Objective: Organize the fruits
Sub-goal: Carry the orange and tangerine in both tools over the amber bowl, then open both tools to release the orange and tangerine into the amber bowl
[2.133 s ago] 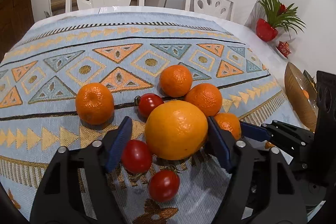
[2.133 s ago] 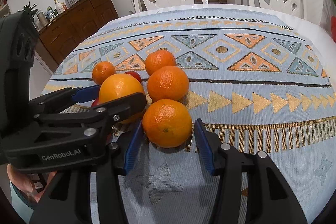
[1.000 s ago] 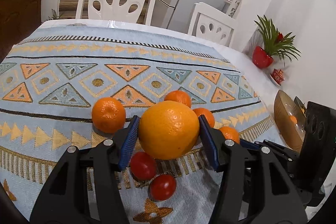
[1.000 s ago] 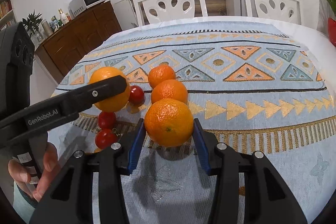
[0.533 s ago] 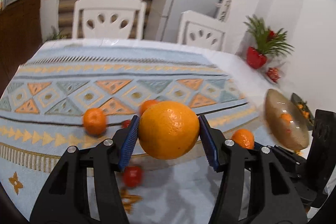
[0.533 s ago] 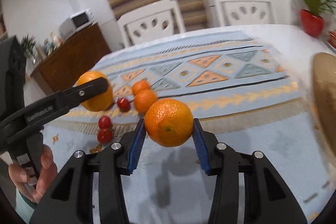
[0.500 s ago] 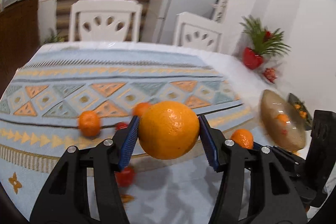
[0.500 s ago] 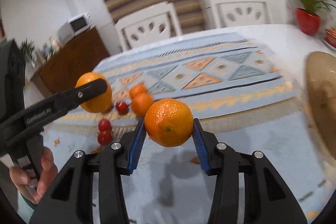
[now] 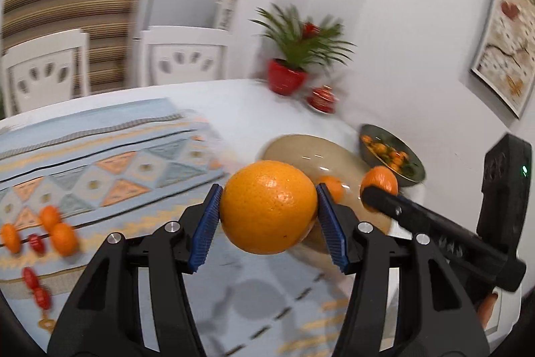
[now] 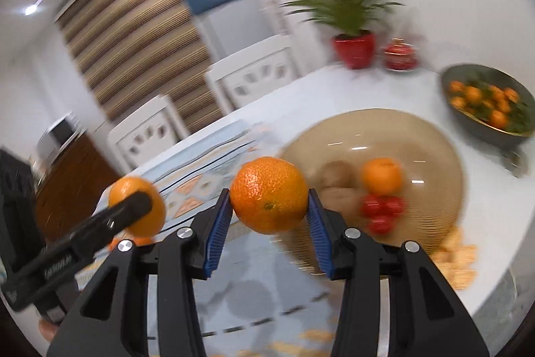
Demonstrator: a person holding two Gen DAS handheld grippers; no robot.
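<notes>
L gripper (image 9: pixel 268 212) pinches big dimpled orange (image 9: pixel 268 205), R gripper (image 10: pixel 269 195) pinches pebbly tangerine (image 10: pixel 269 193) nr ribbed glass bowl (image 10: pixel 431 136).

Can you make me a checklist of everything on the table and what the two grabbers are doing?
Surface: white table with a patterned blue cloth.
Job's things: large orange; mandarin; amber glass bowl holding one mandarin, tomatoes and brownish fruit; mandarins and tomatoes left on the cloth.
Clutter: dark bowl of small oranges; red ornament.
Grippers: left gripper jaws shut on the large orange; right gripper jaws shut on the mandarin.
Cables: nothing seen.
Surroundings: white chairs, potted plant, striped blind.
</notes>
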